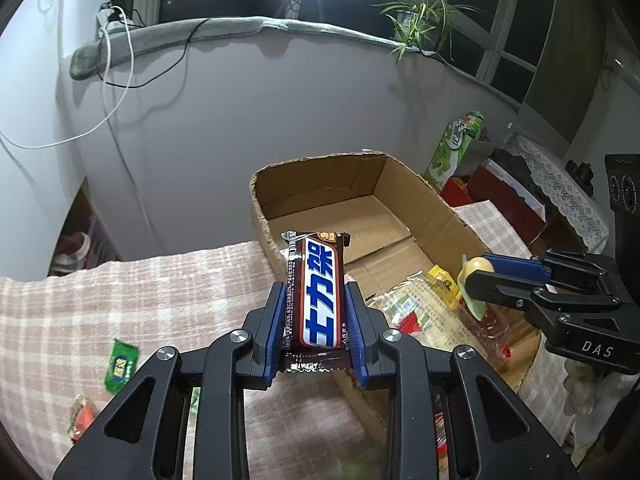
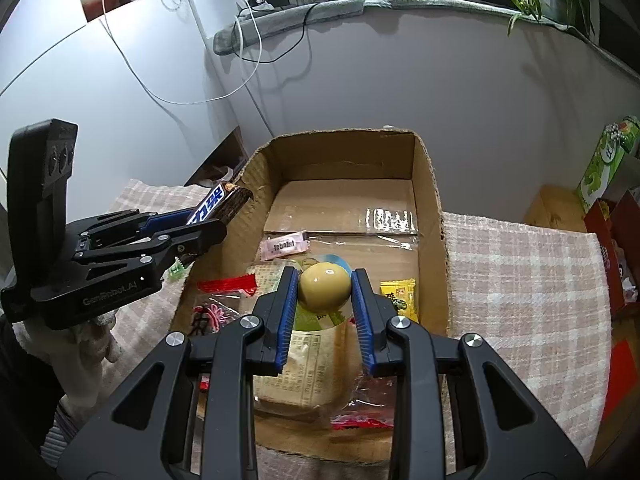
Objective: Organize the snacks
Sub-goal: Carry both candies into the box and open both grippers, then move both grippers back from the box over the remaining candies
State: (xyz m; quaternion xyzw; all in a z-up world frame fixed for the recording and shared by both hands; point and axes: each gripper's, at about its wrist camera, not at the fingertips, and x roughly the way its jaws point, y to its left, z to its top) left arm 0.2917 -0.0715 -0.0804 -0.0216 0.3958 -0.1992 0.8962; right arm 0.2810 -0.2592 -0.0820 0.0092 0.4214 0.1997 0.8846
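My left gripper [image 1: 316, 300] is shut on a brown Snickers bar [image 1: 318, 288] and holds it at the left wall of an open cardboard box [image 1: 320, 184]. It also shows in the right wrist view [image 2: 200, 224] with the bar [image 2: 218, 204] over the box's left rim. My right gripper [image 2: 325, 292] is shut on a yellow egg-shaped snack [image 2: 324, 286] above the box [image 2: 428, 184]. It shows in the left wrist view [image 1: 476, 272] too. Several snack packets lie in the box: a pink one [image 2: 284, 246], a yellow one [image 2: 400, 294], a large clear bag [image 2: 308, 364].
A checked cloth [image 1: 120, 304] covers the table. A green candy [image 1: 120, 366] and a red-green wrapper [image 1: 82, 420] lie on it at the left. A green carton [image 1: 452, 148] and red boxes [image 1: 492, 188] stand to the right. A grey wall is behind.
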